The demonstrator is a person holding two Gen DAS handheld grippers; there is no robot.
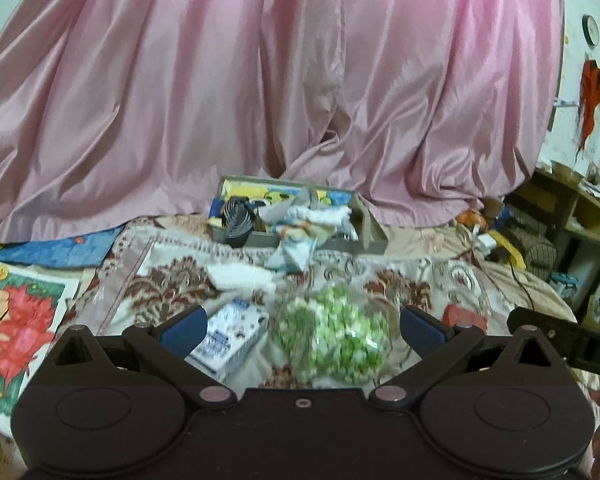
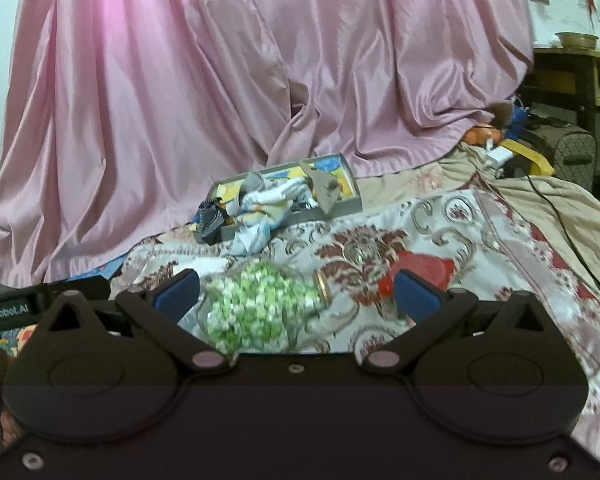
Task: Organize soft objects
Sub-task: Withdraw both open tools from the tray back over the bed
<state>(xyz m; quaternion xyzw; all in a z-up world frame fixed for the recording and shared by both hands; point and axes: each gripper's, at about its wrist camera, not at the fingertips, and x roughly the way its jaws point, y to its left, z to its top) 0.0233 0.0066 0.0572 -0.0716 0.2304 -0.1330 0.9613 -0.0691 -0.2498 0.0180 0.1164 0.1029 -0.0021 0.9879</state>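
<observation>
Far ahead of both tools, a pink satin curtain (image 1: 228,80) hangs in heavy folds and fills the background down to the bedding. Beneath and in front of the fingers spreads a cream bedspread (image 2: 440,248) patterned with dark red and gold scrollwork. Beyond the fingertips, at the foot of the curtain, sits a shallow grey box (image 1: 300,240) with a bright cartoon lining, heaped with crumpled white and pale blue cloths (image 1: 312,216) that spill over its near wall, and with a black-and-white striped piece (image 1: 238,216) at its left end. Directly between the spread fingers of the left gripper (image 1: 302,326) lies a clear bag of green and white pieces (image 1: 332,338), untouched on either side; the gripper is released, its blue pads wide apart. Just left of that bag, near the left finger, lies a small white and blue packet (image 1: 230,340). A white cloth (image 1: 240,278) rests a little farther ahead. The right gripper (image 2: 298,290) is likewise released and grasps nothing; the bag sits just inside its left finger, and a red object (image 2: 428,270) shows behind its right fingertip.
</observation>
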